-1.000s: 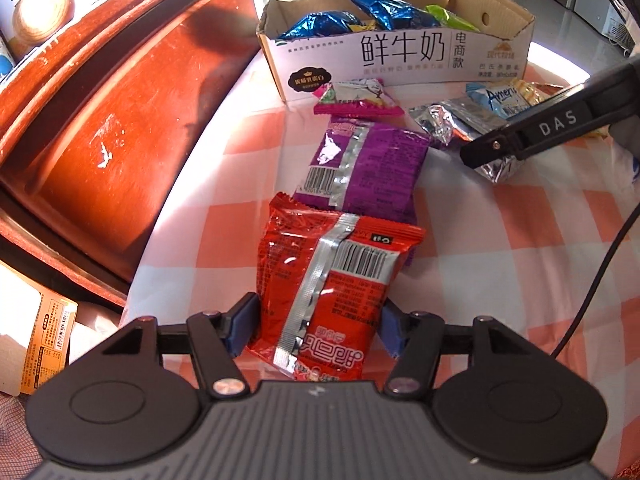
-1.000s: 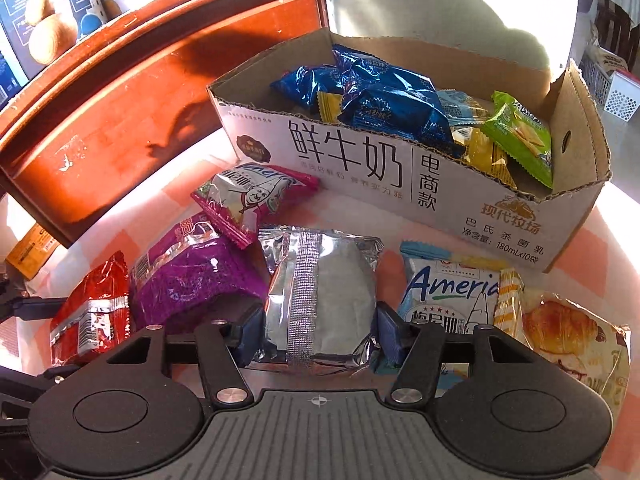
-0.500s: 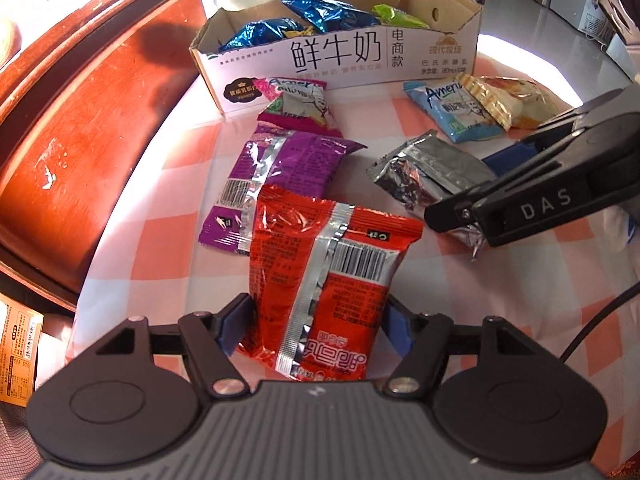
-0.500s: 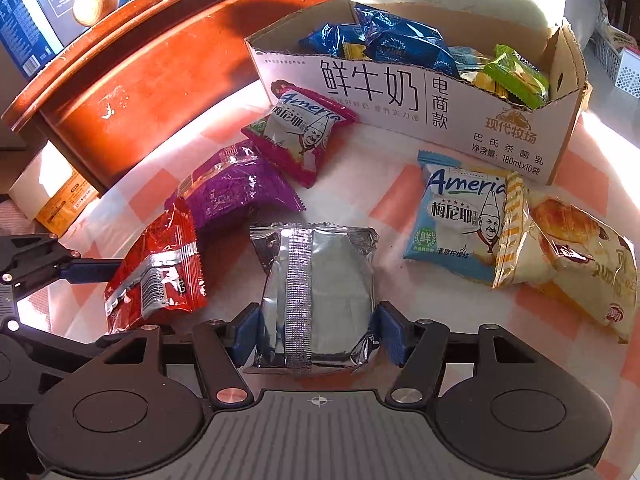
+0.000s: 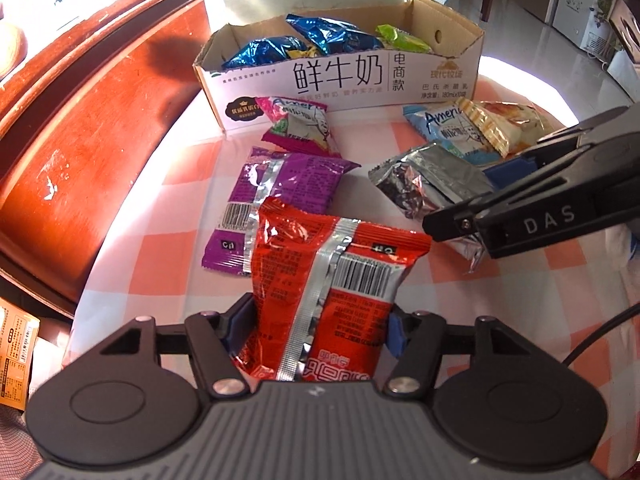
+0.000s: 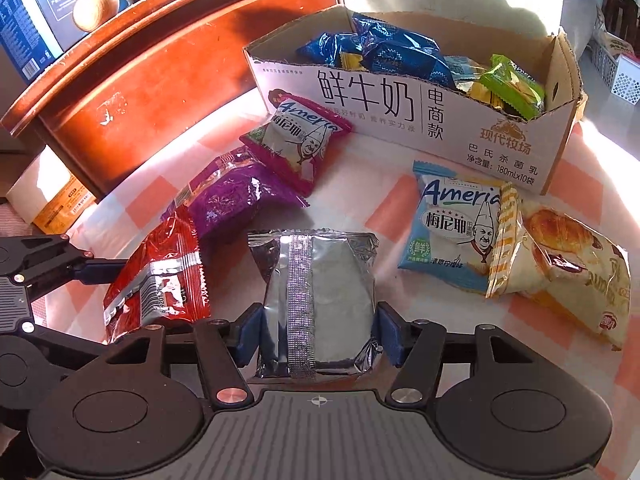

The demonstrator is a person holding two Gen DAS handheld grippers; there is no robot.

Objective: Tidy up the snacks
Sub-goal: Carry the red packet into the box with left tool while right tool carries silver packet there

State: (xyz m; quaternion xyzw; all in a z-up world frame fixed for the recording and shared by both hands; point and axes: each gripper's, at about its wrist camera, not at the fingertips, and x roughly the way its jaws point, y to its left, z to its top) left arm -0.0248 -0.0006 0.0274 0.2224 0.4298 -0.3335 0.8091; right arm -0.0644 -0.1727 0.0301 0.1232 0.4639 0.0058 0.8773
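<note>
**A:** Left wrist view first. What has the left gripper (image 5: 316, 332) got?

**B:** Its jaws are closed on the red packet (image 5: 326, 280), held clear of the checked tablecloth (image 5: 520, 292). Beyond it the purple packet (image 5: 280, 196) lies flat, and the pink-edged packet (image 5: 300, 126) rests against the near wall of the cardboard box (image 5: 340, 80) at the far end.

**A:** And to the right?

**B:** The right gripper (image 5: 472, 220) reaches in there, clamped on the silver packet (image 5: 432, 184).

**A:** Right wrist view?

**B:** Same story: right gripper (image 6: 318, 332) pinching the silver packet (image 6: 320, 280) by its sides, with the left gripper (image 6: 100, 270) and red packet (image 6: 160, 280) at near left. To the right, the light blue packet (image 6: 452, 232) and croissant packet (image 6: 560, 256) lie on the cloth just before the box (image 6: 400, 112).

**A:** So how far along?

**B:** Partway, I'd say. The box already holds several blue, yellow and green packs. Two packets are in hand but not yet in; four more wait on the table.
</note>
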